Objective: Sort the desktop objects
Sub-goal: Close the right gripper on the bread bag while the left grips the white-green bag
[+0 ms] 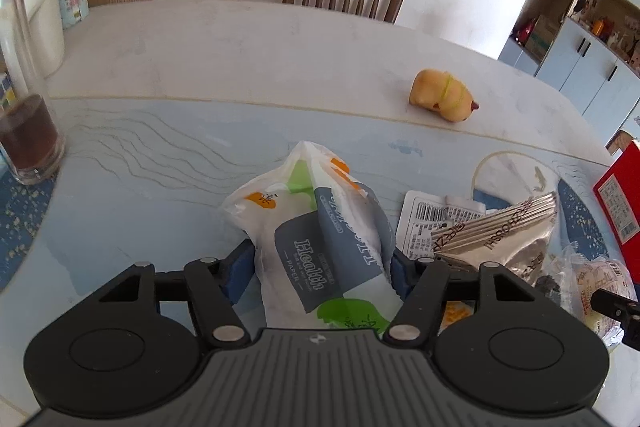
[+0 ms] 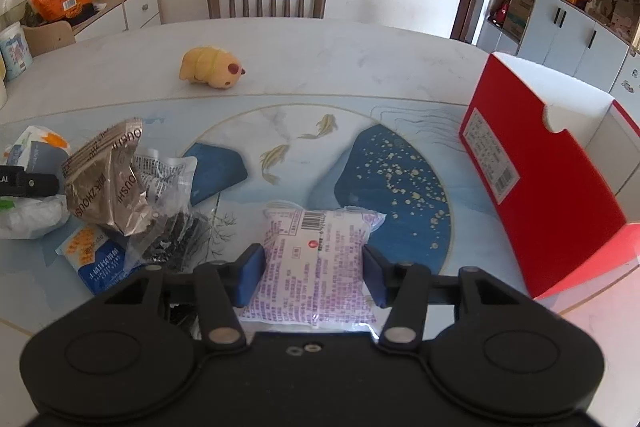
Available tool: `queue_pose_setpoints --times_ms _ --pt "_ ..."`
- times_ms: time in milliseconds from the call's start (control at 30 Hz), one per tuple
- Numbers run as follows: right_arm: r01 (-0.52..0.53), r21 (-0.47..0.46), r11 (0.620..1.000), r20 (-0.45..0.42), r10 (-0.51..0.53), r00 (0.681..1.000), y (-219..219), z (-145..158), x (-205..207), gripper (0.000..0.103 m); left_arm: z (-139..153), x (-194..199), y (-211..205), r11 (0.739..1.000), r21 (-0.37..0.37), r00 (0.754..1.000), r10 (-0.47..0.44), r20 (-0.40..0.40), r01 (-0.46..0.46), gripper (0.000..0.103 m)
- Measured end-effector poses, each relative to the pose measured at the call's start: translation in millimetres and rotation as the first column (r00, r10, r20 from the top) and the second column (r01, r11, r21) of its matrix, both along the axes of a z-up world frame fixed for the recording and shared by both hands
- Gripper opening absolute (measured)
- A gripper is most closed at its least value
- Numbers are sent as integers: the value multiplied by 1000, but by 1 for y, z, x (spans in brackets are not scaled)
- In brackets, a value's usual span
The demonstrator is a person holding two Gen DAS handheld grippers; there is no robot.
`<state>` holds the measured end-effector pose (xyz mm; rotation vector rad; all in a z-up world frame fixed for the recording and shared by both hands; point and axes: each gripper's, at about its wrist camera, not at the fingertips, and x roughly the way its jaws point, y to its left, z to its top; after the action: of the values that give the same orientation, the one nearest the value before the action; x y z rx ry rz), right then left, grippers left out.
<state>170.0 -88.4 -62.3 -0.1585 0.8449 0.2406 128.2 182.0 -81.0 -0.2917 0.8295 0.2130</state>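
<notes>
The left claw has its blue pads pressed into both sides of a soft tissue pack, white plastic with a grey "Health paper" label and green and orange patches. The pack bulges between the pads at the near left of the table, and whether it rests on the surface or hangs just above it cannot be told.

The right claw straddles a flat, sealed snack packet, pale with purple print and a barcode, lying near the middle of the table's near edge. The pads appear to touch its edges, so it is judged pinched, though loosely.

Risks, as a judgement: the tissue pack's slippery, squashy wrapper could slide out of the pads if lifted quickly. The thin packet could buckle or slip from an edge grip. Between the two claws lies a heap of crinkled snack wrappers, close enough for either load to snag or drag.

A tall red box, open on top, stands at the right. A yellow plush toy lies far back.
</notes>
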Motion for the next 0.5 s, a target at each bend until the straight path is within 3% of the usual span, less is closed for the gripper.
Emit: queue_pose_setpoints --times_ms 500 --pt "-11 52 999 67 8 998 -25 32 -16 52 41 -23 -37 998 52 996 -48 76 44 65"
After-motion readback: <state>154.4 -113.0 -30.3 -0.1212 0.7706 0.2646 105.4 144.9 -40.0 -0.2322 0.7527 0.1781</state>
